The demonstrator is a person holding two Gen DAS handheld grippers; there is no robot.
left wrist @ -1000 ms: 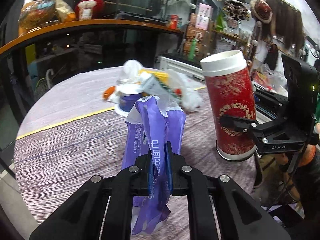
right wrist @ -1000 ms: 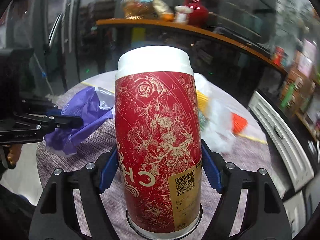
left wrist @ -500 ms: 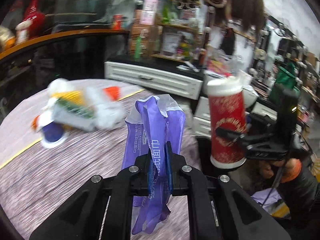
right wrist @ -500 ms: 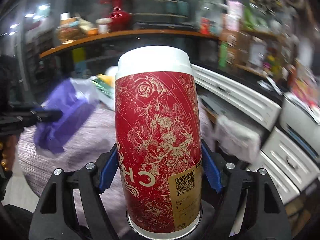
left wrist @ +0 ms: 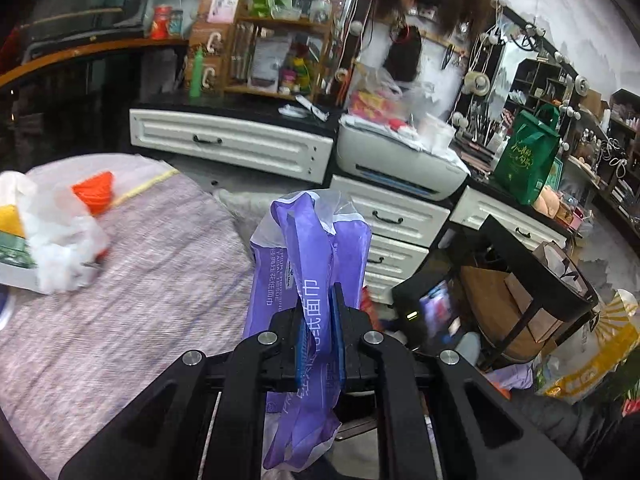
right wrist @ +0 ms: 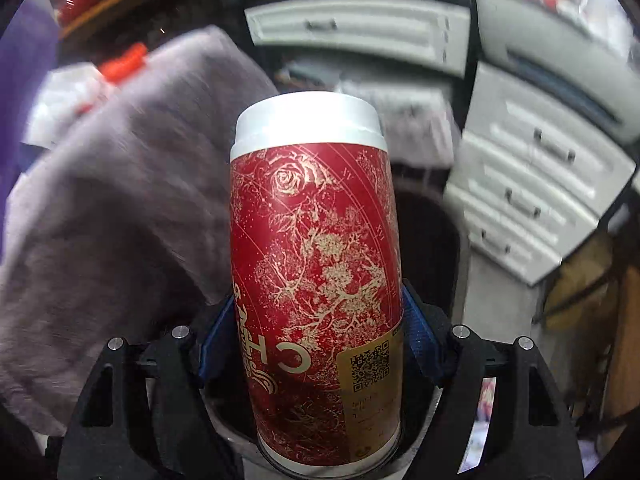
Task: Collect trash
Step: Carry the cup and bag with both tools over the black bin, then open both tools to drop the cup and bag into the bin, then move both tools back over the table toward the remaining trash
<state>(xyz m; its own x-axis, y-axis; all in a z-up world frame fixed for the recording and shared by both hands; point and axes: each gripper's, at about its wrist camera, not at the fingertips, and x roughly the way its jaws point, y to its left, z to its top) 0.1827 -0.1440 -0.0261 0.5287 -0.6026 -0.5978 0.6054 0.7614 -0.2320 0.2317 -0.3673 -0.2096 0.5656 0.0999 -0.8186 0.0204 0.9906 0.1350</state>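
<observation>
The left tool (left wrist: pixel 319 338) pinches a purple tissue wrapper (left wrist: pixel 308 280); leftover litter (left wrist: pixel 60 236) lies at nine o'clock on the desk (left wrist: pixel 132 300). The right tool (right wrist: pixel 316 344) clamps a red canister (right wrist: pixel 316 280).

the purple wrapper (left wrist: pixel 310 264) reads "facial tissue"; the red canister (right wrist: pixel 316 248) shows "ch".

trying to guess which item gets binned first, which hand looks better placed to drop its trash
Probably the right. The right gripper holds the red and gold cylindrical canister with a white lid beside the table edge, tipped down over a dark round opening. The left gripper, clamping the purple plastic tissue wrapper, faces the white drawers.
</observation>
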